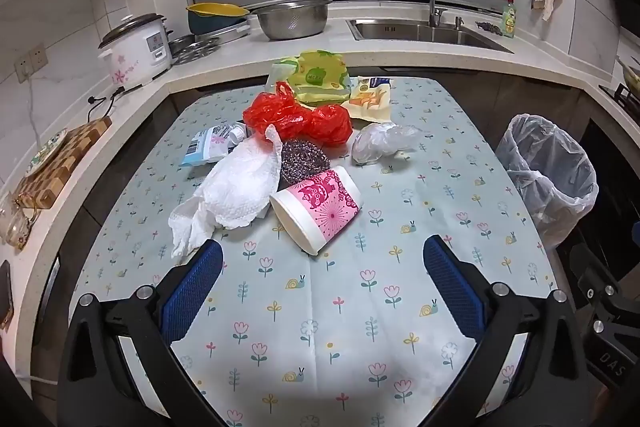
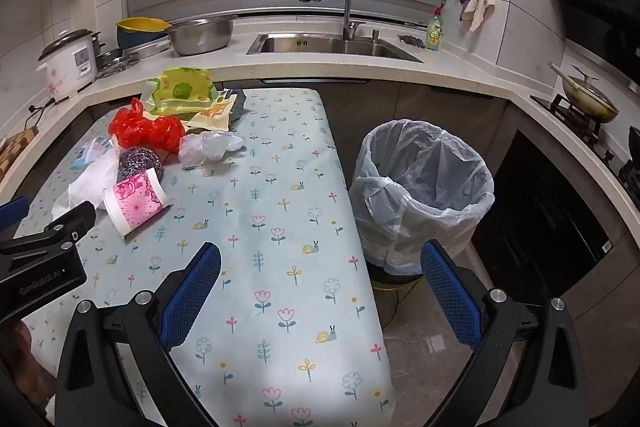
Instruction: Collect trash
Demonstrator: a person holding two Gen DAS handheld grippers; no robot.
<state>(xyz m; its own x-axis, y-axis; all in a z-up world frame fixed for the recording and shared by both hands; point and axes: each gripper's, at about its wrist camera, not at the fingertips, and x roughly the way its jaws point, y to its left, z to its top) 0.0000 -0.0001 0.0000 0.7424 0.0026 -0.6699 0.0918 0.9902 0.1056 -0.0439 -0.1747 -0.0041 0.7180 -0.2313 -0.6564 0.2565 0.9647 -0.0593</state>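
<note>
Pink-and-white paper cup (image 1: 318,209) on its side at frame centre, touching white paper towel (image 1: 232,197) and steel scourer (image 1: 302,159); red bag (image 1: 296,119) behind; left gripper (image 1: 322,271) spread wide, empty, short of cup; right gripper (image 2: 320,277) likewise agape, empty; lined bin (image 2: 422,191) centre-right, beside table (image 2: 280,287)

Blue packet (image 1: 208,145) partly under tissue (image 1: 236,195)

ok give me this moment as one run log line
phase: start | left gripper: open, empty | right gripper: open, empty | trash: paper cup, red bag on table | bin: beside table
</note>
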